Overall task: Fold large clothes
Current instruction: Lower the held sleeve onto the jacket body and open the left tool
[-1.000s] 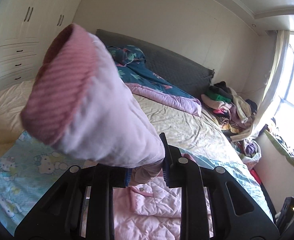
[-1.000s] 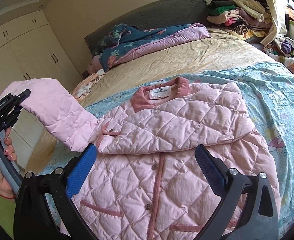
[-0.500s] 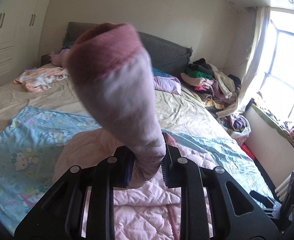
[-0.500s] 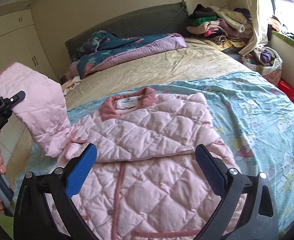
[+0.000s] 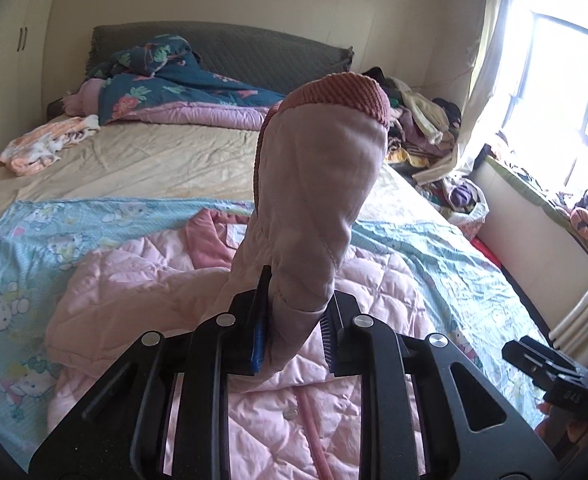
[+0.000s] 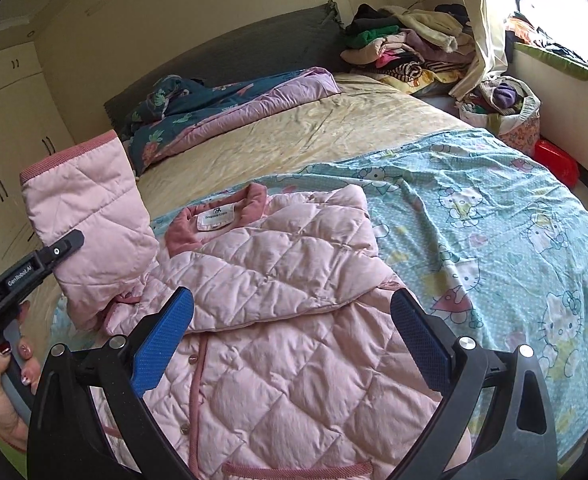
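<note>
A pink quilted jacket [image 6: 294, 320] lies face up on a light blue cartoon-print sheet [image 6: 494, 220] on the bed; one sleeve is folded across its chest. My left gripper [image 5: 294, 320] is shut on the other sleeve [image 5: 318, 200] and holds it upright above the jacket body [image 5: 133, 292], its ribbed cuff on top. In the right wrist view this sleeve [image 6: 89, 220] stands raised at the jacket's left side, with the left gripper [image 6: 59, 252] on it. My right gripper [image 6: 289, 340] is open and empty, hovering over the jacket's front.
A dark floral quilt [image 6: 221, 100] lies bunched by the grey headboard [image 5: 253, 52]. A pile of clothes [image 6: 406, 44] sits at the bed's far right corner. A bag of clothes [image 6: 506, 108] and a red bin [image 6: 554, 156] stand by the window wall. Wardrobes [image 6: 9, 128] are left.
My left gripper has swung the held sleeve from out at the left side up and in toward the jacket body. The right gripper stays open, hovering over the jacket.
</note>
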The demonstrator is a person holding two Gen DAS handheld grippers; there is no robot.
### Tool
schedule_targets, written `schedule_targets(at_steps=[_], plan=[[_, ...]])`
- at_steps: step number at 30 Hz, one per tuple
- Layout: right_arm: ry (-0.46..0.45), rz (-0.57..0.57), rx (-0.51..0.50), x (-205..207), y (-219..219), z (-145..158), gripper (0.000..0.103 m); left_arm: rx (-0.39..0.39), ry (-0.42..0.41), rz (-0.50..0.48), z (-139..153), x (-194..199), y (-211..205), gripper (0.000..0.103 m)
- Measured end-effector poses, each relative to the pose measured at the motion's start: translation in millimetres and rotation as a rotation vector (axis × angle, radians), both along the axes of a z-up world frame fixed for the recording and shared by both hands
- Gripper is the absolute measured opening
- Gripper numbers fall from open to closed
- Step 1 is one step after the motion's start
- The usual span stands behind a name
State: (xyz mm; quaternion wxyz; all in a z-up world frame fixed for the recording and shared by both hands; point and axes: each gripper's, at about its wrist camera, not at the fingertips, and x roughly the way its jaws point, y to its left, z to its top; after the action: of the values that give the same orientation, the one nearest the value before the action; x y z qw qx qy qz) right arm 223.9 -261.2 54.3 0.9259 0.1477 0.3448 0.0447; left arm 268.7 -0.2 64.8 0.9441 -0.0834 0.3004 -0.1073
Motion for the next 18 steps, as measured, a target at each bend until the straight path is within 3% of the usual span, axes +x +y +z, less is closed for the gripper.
schedule_targets(at_steps=[13, 15, 17, 18], plan=[[0.018, -0.044, 0.016, 3, -19, -9, 0.098, 0.115, 0.108, -0.085, -55, 13, -42, 0.015], [0.022, -0.048, 0.022, 3, -23, -11, 0.098, 0.139, 0.123, -0.097, -62, 13, -47, 0.019], [0.024, -0.054, 0.023, 3, -25, -12, 0.098, 0.147, 0.136, -0.118, -68, 13, -52, 0.05], [0.026, -0.058, 0.023, 3, -26, -13, 0.098, 0.156, 0.15, -0.125, -72, 13, -55, 0.056]])
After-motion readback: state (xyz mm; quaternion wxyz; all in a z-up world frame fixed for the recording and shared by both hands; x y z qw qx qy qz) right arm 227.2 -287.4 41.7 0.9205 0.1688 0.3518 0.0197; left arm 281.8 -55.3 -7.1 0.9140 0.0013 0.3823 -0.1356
